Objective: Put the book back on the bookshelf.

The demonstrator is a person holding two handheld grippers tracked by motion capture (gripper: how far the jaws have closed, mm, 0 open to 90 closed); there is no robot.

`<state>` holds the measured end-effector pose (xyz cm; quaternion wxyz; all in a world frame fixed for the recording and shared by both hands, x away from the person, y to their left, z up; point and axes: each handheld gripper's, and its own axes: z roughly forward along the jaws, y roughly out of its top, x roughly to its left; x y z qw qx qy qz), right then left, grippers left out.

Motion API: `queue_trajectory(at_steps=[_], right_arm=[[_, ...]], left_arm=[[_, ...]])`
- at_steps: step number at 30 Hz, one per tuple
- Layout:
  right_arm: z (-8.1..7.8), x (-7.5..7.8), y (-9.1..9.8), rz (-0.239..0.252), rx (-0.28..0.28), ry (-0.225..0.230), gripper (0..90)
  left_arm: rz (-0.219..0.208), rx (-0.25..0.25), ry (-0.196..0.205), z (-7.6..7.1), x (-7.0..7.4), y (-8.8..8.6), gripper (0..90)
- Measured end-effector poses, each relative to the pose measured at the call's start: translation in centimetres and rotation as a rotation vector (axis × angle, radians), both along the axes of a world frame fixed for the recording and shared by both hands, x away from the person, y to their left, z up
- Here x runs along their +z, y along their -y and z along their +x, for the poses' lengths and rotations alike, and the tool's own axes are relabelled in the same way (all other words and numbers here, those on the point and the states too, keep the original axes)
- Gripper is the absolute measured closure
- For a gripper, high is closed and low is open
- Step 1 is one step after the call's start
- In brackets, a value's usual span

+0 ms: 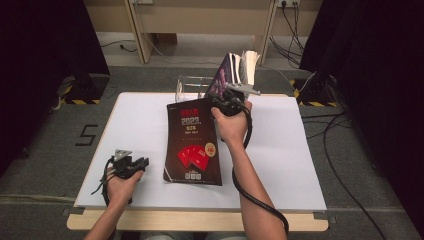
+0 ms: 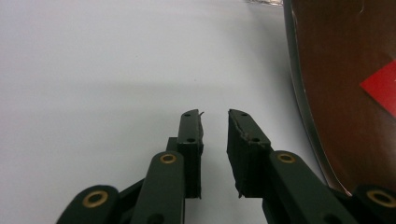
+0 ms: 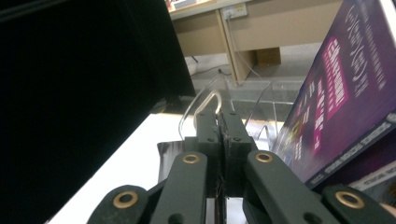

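— Where's the dark book (image 1: pixel 194 145)?

— Flat mid-table, between both hands. The left gripper (image 2: pixel 215 128) rests just left of it, jaws slightly parted, empty.

— And the right gripper (image 3: pixel 220 122)?

— Raised at the book's far corner, jaws closed, beside purple books (image 3: pixel 341 88) in the clear stand (image 1: pixel 192 86); I can't tell if it holds anything.

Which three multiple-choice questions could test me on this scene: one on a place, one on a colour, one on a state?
1. Where does the dark book lie?
A on a chair
B flat on the white table
C on a shelf

2. What colour are the cards on its cover?
A red
B green
C yellow

3. How do the jaws of the left tool stand?
A clamped on the book
B apart, nothing between
C clamped on a cable

Answers: B, it rests on the tabletop; A, red shapes show; B, a bare gap shows.
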<state>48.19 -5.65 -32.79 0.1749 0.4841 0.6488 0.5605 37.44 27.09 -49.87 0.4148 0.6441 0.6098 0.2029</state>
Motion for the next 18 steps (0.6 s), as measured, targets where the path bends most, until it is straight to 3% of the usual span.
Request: queue_trajectory(at_steps=[12, 18], right_arm=[[0.2, 1.6, 0.2, 0.011, -0.026, 0.039, 88.4], [0.0, 1.3, 0.1, 0.005, -0.020, 0.037, 88.3]], left_arm=[[0.002, -0.009, 0.011, -0.1, 0.2, 0.2, 73.3], [-0.005, -0.032, 0.025, 0.1, 0.3, 1.0, 64.5]])
